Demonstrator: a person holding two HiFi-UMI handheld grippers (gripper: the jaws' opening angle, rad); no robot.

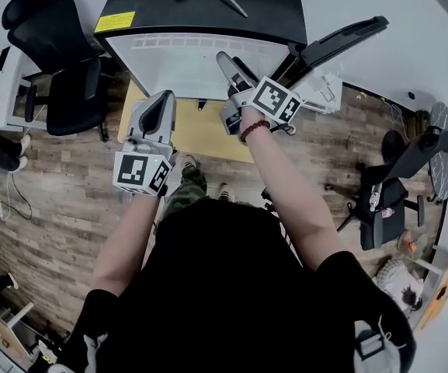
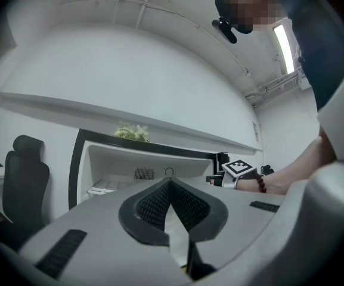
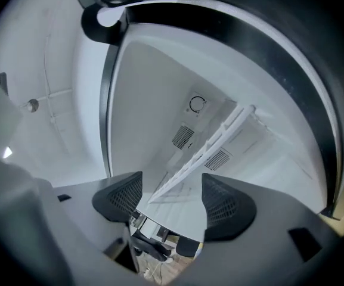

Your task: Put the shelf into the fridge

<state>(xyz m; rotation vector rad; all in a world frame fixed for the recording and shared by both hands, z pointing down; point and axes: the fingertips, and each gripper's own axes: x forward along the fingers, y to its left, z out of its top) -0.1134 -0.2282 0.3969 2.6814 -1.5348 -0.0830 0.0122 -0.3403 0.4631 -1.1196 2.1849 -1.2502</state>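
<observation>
The fridge (image 1: 200, 14) is white inside with a black top and frame, and its label (image 1: 115, 22) is yellow. The shelf (image 3: 210, 148) has a white rim. The 2 claws, left (image 2: 170, 186) and right (image 3: 170, 189), are grey with black ribbed pads (image 2: 154, 204). Each marker cube (image 1: 140, 172) shows black-and-white squares. The floor (image 1: 60, 208) is brown wood planks, the chair (image 1: 68, 92) black, and the bracelet (image 1: 253, 129) dark red.

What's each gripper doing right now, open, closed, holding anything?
Left gripper: closed, tips together, nothing visibly held.
Right gripper: open, jaws apart, gripping nothing; the white shelf lies ahead inside the fridge.
</observation>
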